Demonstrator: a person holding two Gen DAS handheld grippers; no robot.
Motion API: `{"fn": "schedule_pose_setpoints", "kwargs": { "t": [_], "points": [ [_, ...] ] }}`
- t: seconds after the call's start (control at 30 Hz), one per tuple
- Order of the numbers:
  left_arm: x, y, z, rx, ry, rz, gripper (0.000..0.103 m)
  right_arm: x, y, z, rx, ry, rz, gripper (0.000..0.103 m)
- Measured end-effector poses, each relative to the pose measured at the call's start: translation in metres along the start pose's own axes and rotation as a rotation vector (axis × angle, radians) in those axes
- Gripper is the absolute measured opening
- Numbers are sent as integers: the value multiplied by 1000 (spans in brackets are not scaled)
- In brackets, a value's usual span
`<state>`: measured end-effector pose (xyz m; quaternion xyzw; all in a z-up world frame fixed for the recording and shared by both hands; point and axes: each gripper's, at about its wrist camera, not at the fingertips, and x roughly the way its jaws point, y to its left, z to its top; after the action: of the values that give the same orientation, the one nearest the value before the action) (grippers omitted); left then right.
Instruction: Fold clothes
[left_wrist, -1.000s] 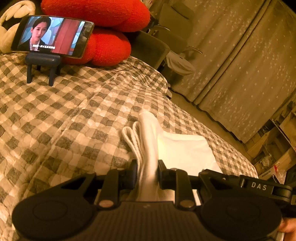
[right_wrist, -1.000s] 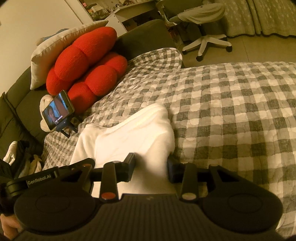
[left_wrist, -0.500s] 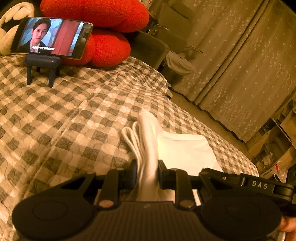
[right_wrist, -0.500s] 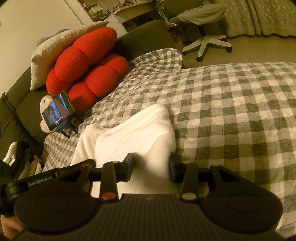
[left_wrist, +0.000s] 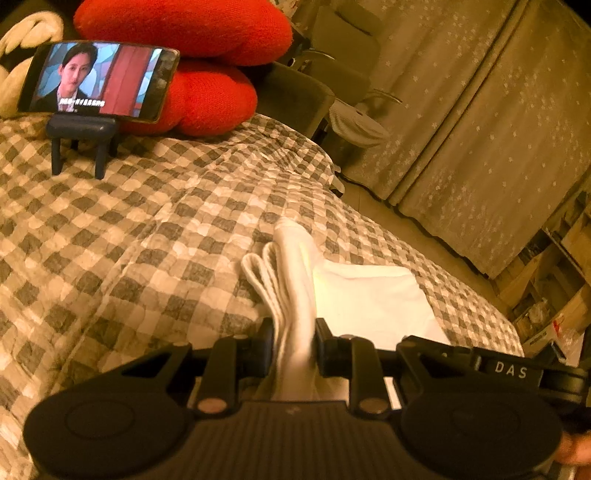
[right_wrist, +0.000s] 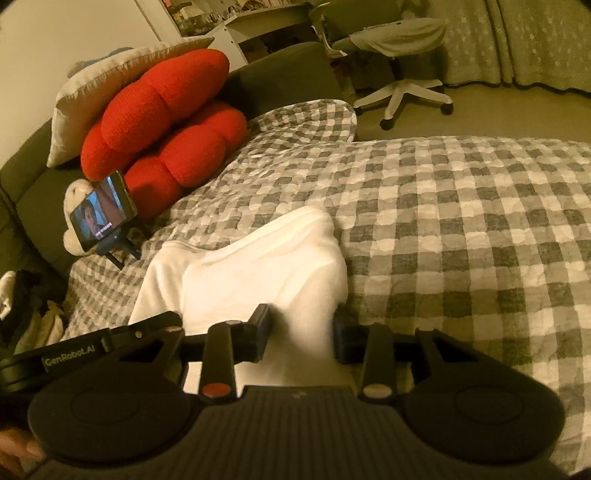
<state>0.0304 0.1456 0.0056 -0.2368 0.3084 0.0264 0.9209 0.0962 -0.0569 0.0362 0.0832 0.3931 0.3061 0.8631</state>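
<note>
The white garment lies on the checked bed, near me, half folded, with its far part flat and its near edge gathered up into my two tools. My left gripper has its jaws narrow and clamped on a thick bunch of cloth, several layers with a ribbed hem showing on the left of the bunch. My right gripper stands wider; its jaws are closing, with a broad hump of the garment between them, and I cannot say the pads press on it yet.

This is soft, limp stuff, and I judge it light. It will not keep a shape of its own: whatever I do not hold will sag and drag across the quilt. The cloth looks plush rather than slick, so a firm pinch should hold, yet a thick bunch can shed its inner layers if I pull hard. Nothing here can break.

The best hold, I think, is at the edge, near a corner or the hem, through all the layers at once, one tool at each end of the same edge, so the fold falls straight. The phone on its stand sits far left, well apart from the garment, in front of the red cushions.
</note>
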Motion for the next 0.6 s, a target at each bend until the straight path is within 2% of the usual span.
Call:
{"fn": "schedule_pose_setpoints", "kwargs": {
  "t": [0.1, 0.2, 0.6],
  "points": [
    [-1, -3, 1, 18, -1, 7, 20, -2, 7, 0, -37, -6, -29, 23],
    [-2, -5, 1, 28, -2, 11, 20, -5, 12, 0, -71, -20, -43, 20],
    [-11, -14, 5, 61, -26, 29, 18, -6, 28, -1, -165, -57, -89, 18]
  ]
}}
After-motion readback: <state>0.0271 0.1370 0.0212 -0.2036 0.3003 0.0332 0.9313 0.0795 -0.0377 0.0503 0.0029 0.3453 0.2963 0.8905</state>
